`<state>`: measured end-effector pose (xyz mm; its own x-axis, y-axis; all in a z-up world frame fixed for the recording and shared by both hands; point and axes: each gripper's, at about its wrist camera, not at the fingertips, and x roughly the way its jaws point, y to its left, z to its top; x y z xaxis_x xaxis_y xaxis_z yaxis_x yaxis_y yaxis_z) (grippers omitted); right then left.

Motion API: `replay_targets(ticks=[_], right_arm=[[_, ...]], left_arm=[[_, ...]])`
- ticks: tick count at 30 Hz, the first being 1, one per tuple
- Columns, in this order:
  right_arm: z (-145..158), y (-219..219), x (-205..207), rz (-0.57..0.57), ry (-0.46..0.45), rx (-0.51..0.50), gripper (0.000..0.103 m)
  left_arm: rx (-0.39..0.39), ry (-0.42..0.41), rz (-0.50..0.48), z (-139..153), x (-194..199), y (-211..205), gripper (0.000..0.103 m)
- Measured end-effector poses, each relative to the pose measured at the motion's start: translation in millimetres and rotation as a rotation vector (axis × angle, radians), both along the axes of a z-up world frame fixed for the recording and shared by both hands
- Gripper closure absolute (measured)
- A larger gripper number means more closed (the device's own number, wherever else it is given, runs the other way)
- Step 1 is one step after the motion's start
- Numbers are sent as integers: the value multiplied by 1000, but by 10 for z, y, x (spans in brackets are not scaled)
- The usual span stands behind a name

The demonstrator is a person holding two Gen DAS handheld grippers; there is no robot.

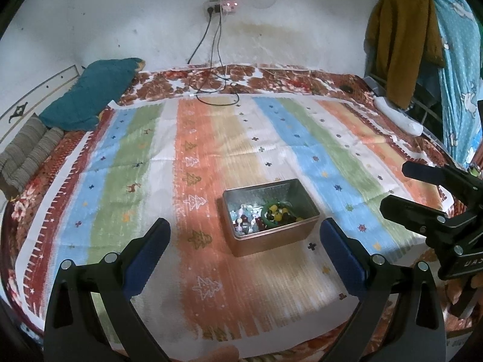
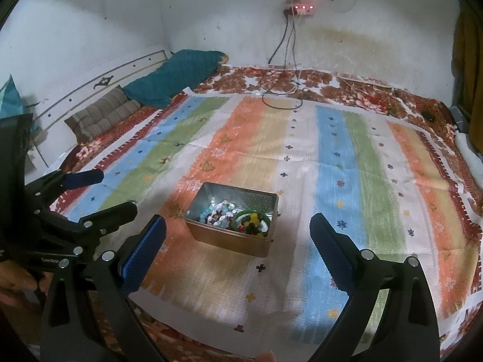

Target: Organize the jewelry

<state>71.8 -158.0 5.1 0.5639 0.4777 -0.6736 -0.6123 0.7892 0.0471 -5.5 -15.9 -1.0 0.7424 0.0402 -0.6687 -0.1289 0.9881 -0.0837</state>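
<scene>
Left gripper: jaws spread wide, released, nothing between the blue pads. It hovers above the striped cloth that covers the bed.

Right gripper: jaws likewise spread wide, released, holding nothing. In the left wrist view it appears at 3 o'clock; in the right wrist view the left gripper appears at 9 o'clock.

Metal tin: an open rectangular box resting on the cloth, just ahead of both grippers and apart from them. In the left wrist view it lies between the two fingers, slightly toward 1 o'clock.

Contents of the tin: a green bangle on the right side, dark and yellow beads inside and beside the bangle, and pale blue and white bead bracelets on the left side.

Surroundings: a teal pillow at 10 o'clock against the headboard, and black cables hanging from a wall socket at 12 o'clock onto the bed.
</scene>
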Motion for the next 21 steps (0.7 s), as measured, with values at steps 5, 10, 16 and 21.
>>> replay_targets(ticks=[5, 10, 16, 21], right_arm=[[-14, 34, -24, 6, -7, -12, 6], [-32, 42, -7, 6, 1, -12, 6], [-37, 43, -6, 15, 2, -12, 6], [-34, 28, -5, 12, 4, -4, 6]], left_arm=[[-1, -12, 5, 24, -9, 12, 6], [-8, -6, 5, 20, 10, 20, 6], [-3, -7, 4, 10, 17, 14, 6], [1, -7, 4, 6, 18, 12, 6]])
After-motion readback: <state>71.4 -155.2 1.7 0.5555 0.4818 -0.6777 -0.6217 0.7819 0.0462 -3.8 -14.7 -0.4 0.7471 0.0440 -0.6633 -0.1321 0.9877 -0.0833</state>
